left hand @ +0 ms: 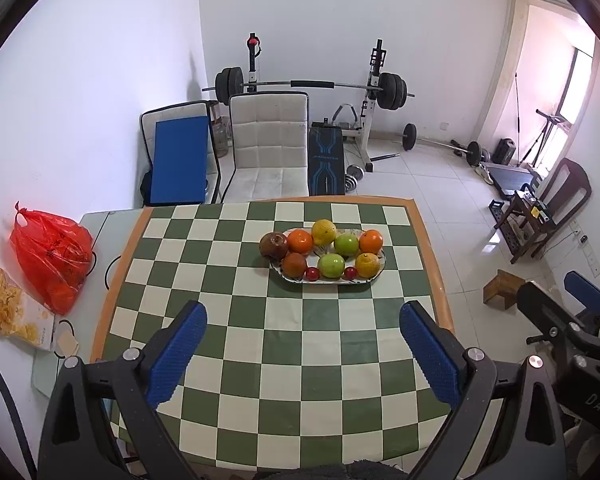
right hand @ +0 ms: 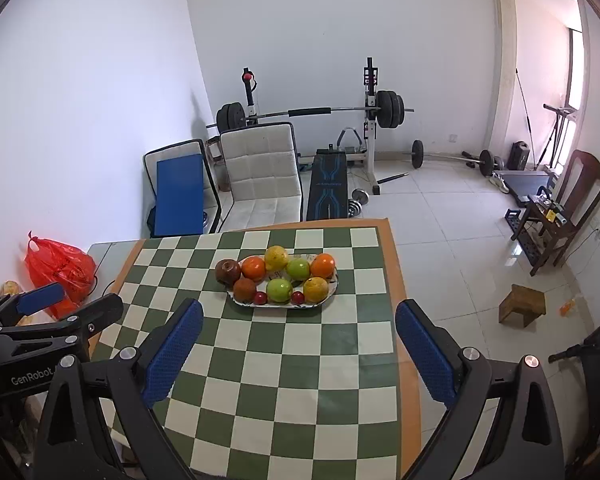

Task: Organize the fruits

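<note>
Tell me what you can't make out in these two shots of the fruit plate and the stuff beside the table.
- Red bag: contents hidden by the crumpled plastic in the left wrist view.
- Plate: pattern mostly covered by fruit in both views.
- Dark apple: too small to tell whether it rests on the plate or on the cloth.
- Snack pack: label unreadable, near the left wrist view's edge.

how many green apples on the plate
2. One green apple sits in the back row of the plate, between the yellow fruit and an orange. The other green apple is in the front row between two small red fruits. None looks hidden.
</note>
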Motion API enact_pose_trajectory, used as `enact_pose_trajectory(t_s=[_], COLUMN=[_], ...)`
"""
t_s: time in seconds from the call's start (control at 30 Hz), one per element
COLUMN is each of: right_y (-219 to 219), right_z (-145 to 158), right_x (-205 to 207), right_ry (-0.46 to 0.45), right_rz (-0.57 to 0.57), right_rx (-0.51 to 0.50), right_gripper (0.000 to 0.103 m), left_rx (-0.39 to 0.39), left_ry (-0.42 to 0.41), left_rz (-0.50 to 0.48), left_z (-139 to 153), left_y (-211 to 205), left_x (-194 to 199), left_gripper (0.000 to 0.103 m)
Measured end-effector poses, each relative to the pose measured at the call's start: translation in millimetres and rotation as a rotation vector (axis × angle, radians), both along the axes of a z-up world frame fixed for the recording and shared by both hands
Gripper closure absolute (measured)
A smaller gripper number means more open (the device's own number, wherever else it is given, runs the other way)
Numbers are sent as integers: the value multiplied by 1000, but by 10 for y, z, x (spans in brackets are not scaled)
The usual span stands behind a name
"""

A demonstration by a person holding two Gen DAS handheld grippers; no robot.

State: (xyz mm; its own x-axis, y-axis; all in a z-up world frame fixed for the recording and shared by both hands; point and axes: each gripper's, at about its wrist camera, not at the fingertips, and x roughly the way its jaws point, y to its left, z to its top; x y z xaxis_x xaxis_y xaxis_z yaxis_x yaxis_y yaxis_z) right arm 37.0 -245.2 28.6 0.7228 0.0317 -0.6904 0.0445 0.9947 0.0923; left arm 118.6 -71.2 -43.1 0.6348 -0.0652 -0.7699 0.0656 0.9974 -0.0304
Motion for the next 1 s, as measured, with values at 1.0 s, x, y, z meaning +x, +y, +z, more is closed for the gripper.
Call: enact_pose_trajectory(t_s=[1.0], right_y=[-98], right_z=[-966], right_x=[1210], right_ry=[72], right_rz=[-46], right_rx=[-44], right_gripper=[4], left_rx=[82], left_ry=[68], left_rz=[33], left_z=[-801], left_y=[-6], left_x=[999], left_gripper=[4])
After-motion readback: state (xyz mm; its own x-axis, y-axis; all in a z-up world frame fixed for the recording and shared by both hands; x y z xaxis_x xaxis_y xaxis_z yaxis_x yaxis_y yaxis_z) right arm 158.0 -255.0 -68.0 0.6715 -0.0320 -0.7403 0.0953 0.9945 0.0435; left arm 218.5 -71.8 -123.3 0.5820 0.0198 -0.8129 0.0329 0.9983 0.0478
